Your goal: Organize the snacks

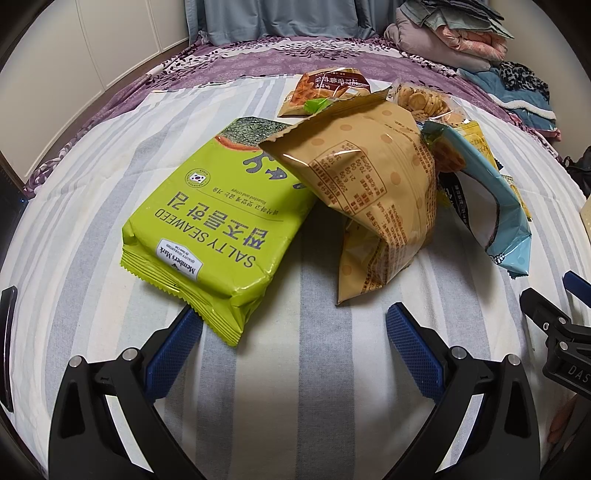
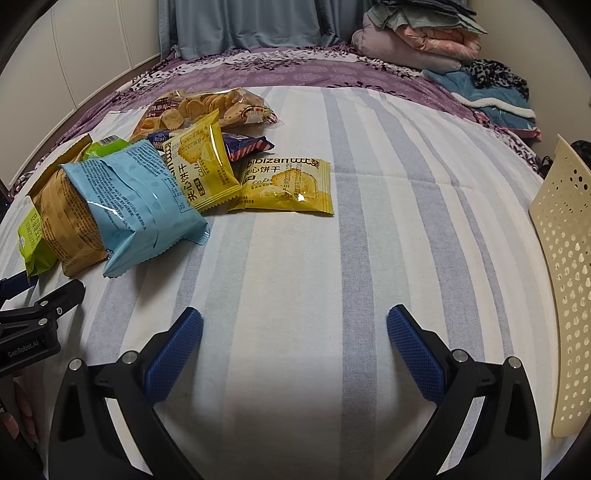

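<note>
Snack packs lie in a heap on a striped cloth. A green seaweed pack [image 1: 218,225] lies flat, its near corner over my left gripper's left finger. A tan bag [image 1: 373,192] leans on it, with a light blue bag [image 1: 495,206] to the right. My left gripper [image 1: 293,321] is open and holds nothing. In the right wrist view the light blue bag [image 2: 136,206] sits left of two yellow cracker packs [image 2: 201,166] [image 2: 286,184], with a clear bag of round crackers [image 2: 218,105] behind. My right gripper [image 2: 295,321] is open over bare cloth.
A cream perforated basket [image 2: 569,277] stands at the right edge. Folded bedding [image 2: 417,33] and clothes are piled at the far right on the purple bedspread [image 2: 258,70]. A blue curtain hangs behind. The other gripper [image 2: 40,317] shows at the left edge.
</note>
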{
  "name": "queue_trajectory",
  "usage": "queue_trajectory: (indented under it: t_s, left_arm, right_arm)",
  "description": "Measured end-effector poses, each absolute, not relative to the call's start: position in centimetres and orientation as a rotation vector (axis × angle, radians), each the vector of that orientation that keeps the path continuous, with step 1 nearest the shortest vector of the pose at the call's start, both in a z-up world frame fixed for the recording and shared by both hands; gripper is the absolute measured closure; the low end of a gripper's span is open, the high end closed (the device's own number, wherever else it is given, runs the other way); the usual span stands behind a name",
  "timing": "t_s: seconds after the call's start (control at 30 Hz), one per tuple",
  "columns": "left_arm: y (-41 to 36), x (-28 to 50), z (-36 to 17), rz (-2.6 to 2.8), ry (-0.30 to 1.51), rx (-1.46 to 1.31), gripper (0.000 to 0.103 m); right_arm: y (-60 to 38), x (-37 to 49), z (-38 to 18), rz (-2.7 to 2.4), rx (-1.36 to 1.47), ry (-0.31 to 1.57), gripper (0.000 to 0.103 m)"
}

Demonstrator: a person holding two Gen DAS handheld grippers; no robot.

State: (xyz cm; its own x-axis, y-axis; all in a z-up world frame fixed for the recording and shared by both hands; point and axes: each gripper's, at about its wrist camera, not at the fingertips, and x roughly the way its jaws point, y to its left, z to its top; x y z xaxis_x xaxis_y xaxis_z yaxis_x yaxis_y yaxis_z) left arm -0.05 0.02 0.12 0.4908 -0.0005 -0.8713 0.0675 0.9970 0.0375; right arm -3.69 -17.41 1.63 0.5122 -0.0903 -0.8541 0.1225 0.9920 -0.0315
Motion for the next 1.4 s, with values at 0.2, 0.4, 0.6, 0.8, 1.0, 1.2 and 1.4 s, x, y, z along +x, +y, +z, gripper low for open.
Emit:
queue_trajectory:
  t_s: [0.2,0.4,0.6,0.8,1.0,1.2,1.4]
  left_arm:
    - [0.0,-0.1,0.1,-0.041,1.057,0.07,0.002]
    - [0.0,-0.1,0.1,-0.041,1.056,0.069,0.002]
    - [-0.1,0.0,0.4,-0.04,1.058,0.073,0.002]
    - [-0.1,0.1,0.4,-0.037,1.06,0.074,0.002]
    - [0.0,0.1,0.3,-0.038,1.059,0.07,0.002]
    - [1.0,-0.3,1.0,-0.078,1.039,0.01,0.002]
    - [3.4,-0.6,1.7,-0.074,1.035,-0.061,0.002]
  right_arm:
    - [-17.4,-3.7,1.6,-0.129,0.033,1.025,0.005]
    - [-17.4,-3.7,1.7,-0.13,0.031,1.023,0.005]
    - [-17.4,-3.7,1.7,-0.13,0.029,1.023,0.005]
    - [-17.4,-3.7,1.7,-0.13,0.029,1.023,0.005]
    - [-17.3,-3.7,1.7,-0.133,0.024,1.023,0.005]
    - [-17.7,-4.1,2.3,-0.108,0.047,1.006,0.005]
    - [-18.0,-4.4,2.8,-0.033,0.114,0.98,0.005]
